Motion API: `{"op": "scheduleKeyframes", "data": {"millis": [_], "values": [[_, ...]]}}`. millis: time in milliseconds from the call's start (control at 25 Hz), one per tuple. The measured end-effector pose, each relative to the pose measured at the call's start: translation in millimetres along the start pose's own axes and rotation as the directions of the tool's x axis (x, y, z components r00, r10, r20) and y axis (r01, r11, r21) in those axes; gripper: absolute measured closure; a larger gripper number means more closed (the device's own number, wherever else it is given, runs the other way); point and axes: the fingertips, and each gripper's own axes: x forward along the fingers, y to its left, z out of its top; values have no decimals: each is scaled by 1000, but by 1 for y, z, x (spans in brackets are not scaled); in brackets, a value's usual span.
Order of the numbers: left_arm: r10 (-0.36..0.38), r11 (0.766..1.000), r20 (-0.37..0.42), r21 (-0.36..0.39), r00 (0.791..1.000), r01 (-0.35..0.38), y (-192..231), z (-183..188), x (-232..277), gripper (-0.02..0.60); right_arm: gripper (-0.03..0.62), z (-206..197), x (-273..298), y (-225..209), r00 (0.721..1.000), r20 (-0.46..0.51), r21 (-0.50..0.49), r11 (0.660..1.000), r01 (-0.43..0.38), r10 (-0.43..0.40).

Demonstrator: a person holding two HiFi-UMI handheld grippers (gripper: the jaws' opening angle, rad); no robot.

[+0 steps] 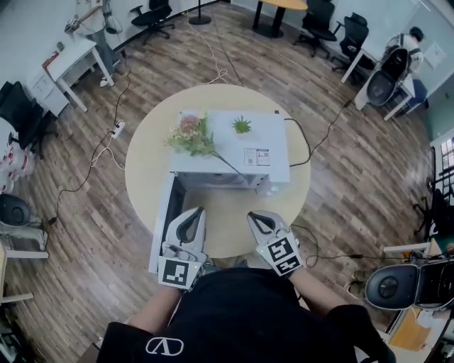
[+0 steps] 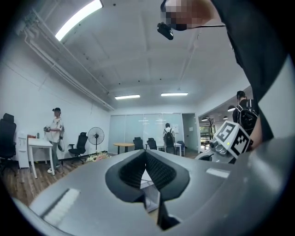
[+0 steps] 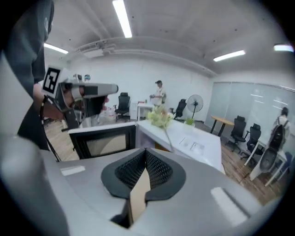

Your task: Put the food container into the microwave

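L gripper (image 2: 145, 153): jaws closed, ribbed black pads (image 2: 131, 173) meeting at the tips w/ nothing between them. Only a sliver of bg showed thru the gap lower down. R gripper (image 3: 144, 150): same, tips together, empty, tan tabletop colour showing thru the slit below. In head view both were close in front of the person's torso, marker cubes (image 1: 177, 273) toward the body. Their tips pointed at the microwave (image 1: 234, 145), apart from it & from each other.

The microwave sat on the round table (image 1: 145, 177), its door (image 1: 163, 223) swung open on the left. Flowers (image 1: 190, 135) lay on its top, w/ a small green plant (image 1: 242, 125) and a label (image 1: 257, 157).

Food container: couldn't be made out in any view. Head view caught only the microwave's top, so the cavity was hidden. R gripper view showed the open door, but the opening behind it was cut off. A pale see-thru blob (image 1: 268, 187) at the microwave's front right corner was too small to ID.

Farther off: office chairs (image 1: 152, 14), desks (image 1: 71, 60), a standing fan (image 2: 96, 136), people (image 2: 56, 131) in the bg.
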Motion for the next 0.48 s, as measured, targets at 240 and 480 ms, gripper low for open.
{"op": "scheduleKeyframes", "data": {"millis": [240, 480], "values": [[-57, 997, 91, 58, 994, 51, -14, 46, 25, 581, 585, 82, -64, -28, 909, 373, 4, 980, 198, -185], [-52, 995, 143, 87, 988, 40, -18, 74, 29, 581, 585, 129, -121, -42, 750, 599, 29, 944, 330, -280]]}}
